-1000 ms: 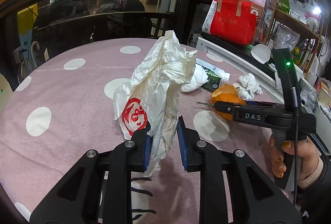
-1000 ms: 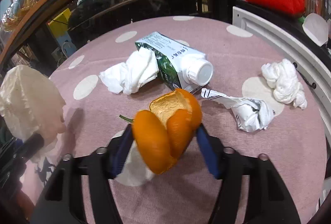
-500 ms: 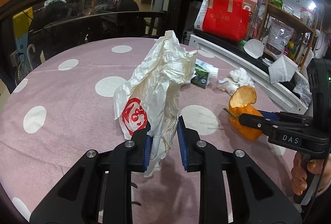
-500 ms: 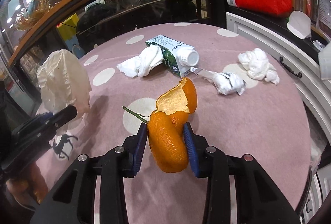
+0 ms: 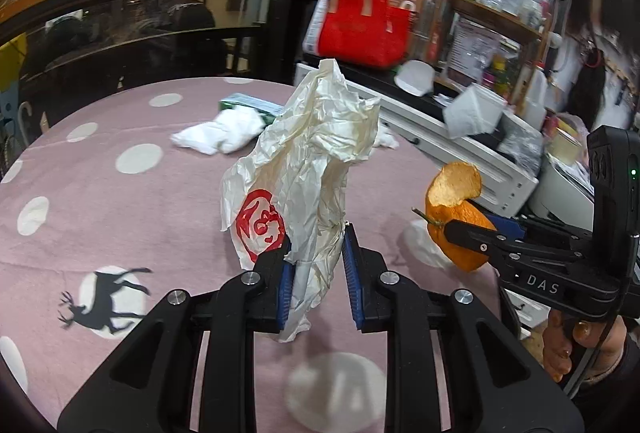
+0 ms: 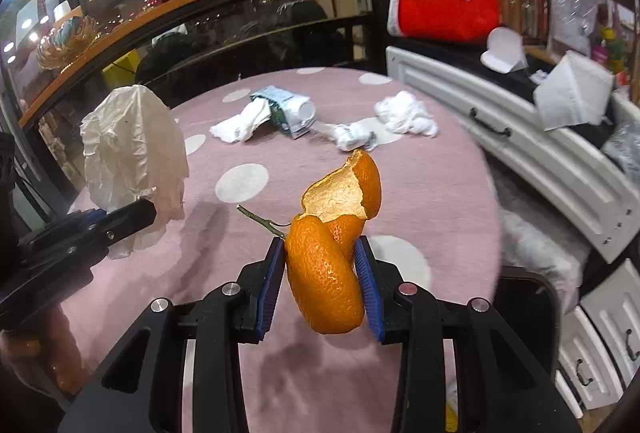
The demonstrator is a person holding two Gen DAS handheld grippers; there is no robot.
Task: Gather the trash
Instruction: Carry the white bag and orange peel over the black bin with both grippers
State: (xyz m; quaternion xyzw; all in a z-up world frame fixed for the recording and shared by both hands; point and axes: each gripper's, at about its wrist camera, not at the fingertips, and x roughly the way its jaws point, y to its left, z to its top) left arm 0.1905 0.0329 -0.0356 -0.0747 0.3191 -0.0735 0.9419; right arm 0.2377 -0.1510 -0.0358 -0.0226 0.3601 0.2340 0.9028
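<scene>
**Both grippers loaded, held above the table**

Right gripper (image 6: pixel 320 273): jaws narrow, blue pads pressed on both flanks of the orange peel (image 6: pixel 328 265). Peel's long axis runs roughly bottom-to-top between the fingers, leaning up and slightly right in the right wrist view. Upper end is a curled flap with the pale inner pith facing the camera; lower rounded end hangs below the pads. Short green stem sticks out to the upper left. Peel is clear of the pink dotted tablecloth (image 6: pixel 248 257), over a white dot near the table's near edge.

Left gripper (image 5: pixel 316 273): jaws narrow, clamped on the lower part of the crumpled white plastic bag (image 5: pixel 308 169). Bag stands upright, long axis vertical, bunched top pointing up, red round logo on its lower left face. A bottom tail hangs below the pads. Bag is off the cloth.

Pose: both grippers point forward and downward toward the table, side by side, well apart. From the left wrist view the right gripper sits at the right, seen side-on, with the person's hand (image 5: pixel 576 345) wrapped around its handle. From the right wrist view the left gripper's fingertip is at the left edge with the bag above it.

On the cloth, far side: green-and-white carton (image 6: pixel 288 109), crumpled tissue (image 6: pixel 244 121) touching it, another white wad (image 6: pixel 404 113) to the right, and a small crumpled wrapper (image 6: pixel 352 135) between them.
</scene>
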